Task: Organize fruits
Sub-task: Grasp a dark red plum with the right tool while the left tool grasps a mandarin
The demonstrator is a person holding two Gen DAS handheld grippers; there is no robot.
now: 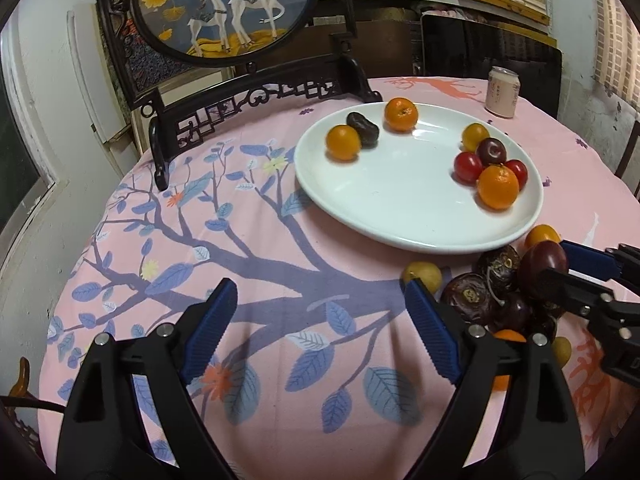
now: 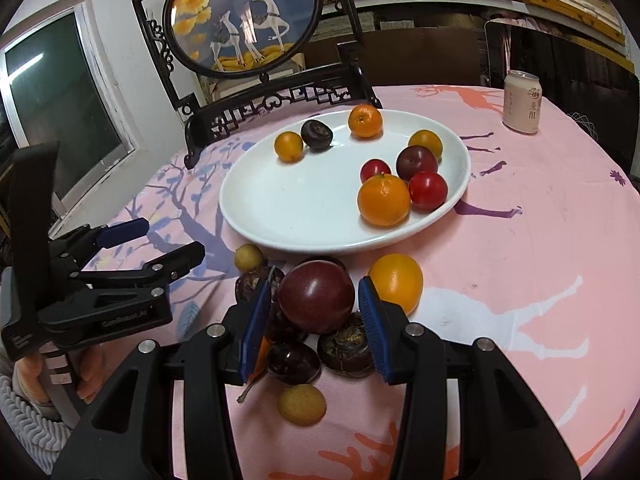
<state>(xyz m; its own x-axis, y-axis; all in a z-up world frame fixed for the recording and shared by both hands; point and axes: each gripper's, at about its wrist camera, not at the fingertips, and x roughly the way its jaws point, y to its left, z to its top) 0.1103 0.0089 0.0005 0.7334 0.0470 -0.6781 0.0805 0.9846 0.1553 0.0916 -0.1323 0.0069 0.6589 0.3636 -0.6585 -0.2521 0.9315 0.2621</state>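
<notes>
At the far left of the right wrist view, the left gripper [image 2: 168, 242] hangs over the pink tablecloth [image 2: 540, 240] with its jaws spread wide and nothing between them; its own camera shows the same, the blue pads [image 1: 212, 328] well apart above the printed tree branch. Behind it stands a dark carved screen [image 2: 244, 20] with two white deer painted on a round panel.

Moving right, the white plate [image 2: 304, 216] sits in the middle of the table. On its far left side lie a small orange fruit [image 2: 288, 146], a dark water chestnut [image 2: 316, 135] touching it, and a mandarin [image 2: 365, 121] near the back rim. On the plate's right side a cluster gathers: a large mandarin [image 2: 384, 199], two red plums [image 2: 428, 191] (one partly hidden behind the mandarin), a dark purple plum [image 2: 417, 162] and a yellow-orange fruit [image 2: 425, 143].

In front of the plate, a loose pile lies on the cloth. The right gripper [image 2: 316, 312] has its jaws around a large dark plum [image 2: 316, 297]; the pads sit just beside its flanks, though whether they truly press it I cannot tell. Beneath and around it lie more water chestnuts [image 2: 346, 346], a pale longan [image 2: 248, 257] toward the plate, another longan [image 2: 301, 405] nearer the camera, and an orange [image 2: 396, 282] just to the right.

Far right, a pale drink can [image 2: 522, 102] stands upright near the table's back edge.
</notes>
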